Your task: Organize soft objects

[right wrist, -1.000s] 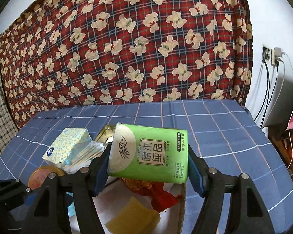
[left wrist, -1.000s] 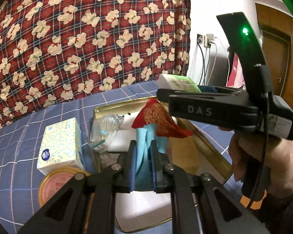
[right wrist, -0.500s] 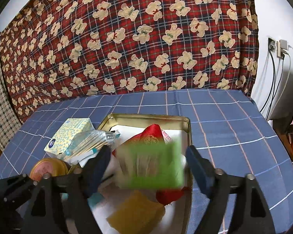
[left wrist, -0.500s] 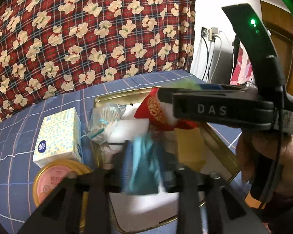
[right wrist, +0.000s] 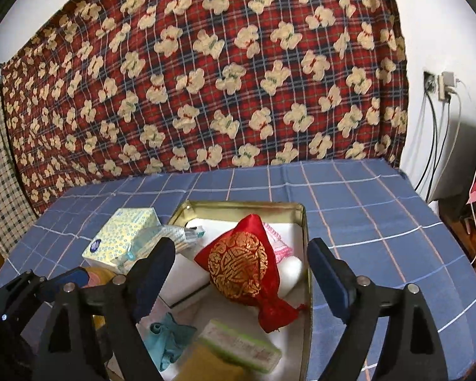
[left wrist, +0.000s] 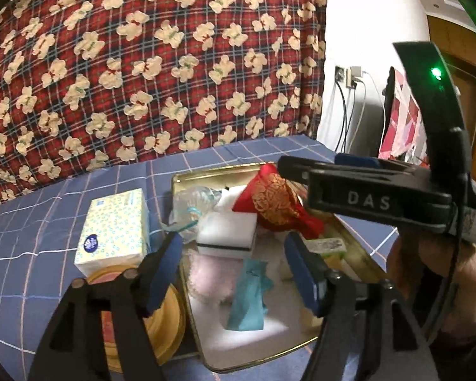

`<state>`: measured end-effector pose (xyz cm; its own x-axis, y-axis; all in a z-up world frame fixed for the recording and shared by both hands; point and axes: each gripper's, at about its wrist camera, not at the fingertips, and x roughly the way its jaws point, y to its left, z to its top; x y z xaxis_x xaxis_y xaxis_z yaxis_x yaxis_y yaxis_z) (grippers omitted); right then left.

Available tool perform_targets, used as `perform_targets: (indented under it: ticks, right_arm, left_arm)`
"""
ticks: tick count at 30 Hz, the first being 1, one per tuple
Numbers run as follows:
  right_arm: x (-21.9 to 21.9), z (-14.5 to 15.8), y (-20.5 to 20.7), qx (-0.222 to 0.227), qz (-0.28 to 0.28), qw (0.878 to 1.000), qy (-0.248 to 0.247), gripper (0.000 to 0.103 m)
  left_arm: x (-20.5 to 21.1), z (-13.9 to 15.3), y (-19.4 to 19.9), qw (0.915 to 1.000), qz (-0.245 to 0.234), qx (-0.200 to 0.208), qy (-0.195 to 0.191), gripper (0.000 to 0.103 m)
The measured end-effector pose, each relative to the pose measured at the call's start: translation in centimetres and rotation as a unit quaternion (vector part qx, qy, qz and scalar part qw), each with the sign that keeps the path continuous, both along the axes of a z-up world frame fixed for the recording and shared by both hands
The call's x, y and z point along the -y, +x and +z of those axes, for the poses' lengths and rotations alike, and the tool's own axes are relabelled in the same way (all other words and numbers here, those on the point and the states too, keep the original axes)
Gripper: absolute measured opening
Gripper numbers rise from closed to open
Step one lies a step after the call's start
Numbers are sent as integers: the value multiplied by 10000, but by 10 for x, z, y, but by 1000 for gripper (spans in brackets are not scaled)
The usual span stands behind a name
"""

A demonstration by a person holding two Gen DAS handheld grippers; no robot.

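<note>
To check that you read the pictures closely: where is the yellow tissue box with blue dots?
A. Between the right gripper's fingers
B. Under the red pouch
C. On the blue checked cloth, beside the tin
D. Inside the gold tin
C: the tissue box rests on the blue checked cloth, outside the gold tin.

A bear-print plaid cloth (right wrist: 206, 89) hangs behind the blue checked tablecloth (right wrist: 365, 209); chargers (right wrist: 444, 85) fill a wall socket.

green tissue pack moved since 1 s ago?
Yes. The green tissue pack has dropped from the right tool, whose jaws are now open, down into the gold tin, below the red pouch.
</note>
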<state>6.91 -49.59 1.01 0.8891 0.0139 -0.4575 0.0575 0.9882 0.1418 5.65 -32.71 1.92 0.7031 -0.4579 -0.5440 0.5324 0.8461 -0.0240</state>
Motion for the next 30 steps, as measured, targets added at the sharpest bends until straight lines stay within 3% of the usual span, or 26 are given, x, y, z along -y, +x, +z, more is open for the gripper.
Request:
perform_targets:
  ticks: [15,30]
  right_arm:
    - [-15,3,-36,505,-159,9985,-111,91]
    - [-17,3,-43,583,-159,9982,-61,92]
  left_arm:
    - [-23,6,-1,9986,406,263,-210,78]
    - [-38,7,2,9973,611,270,-313,86]
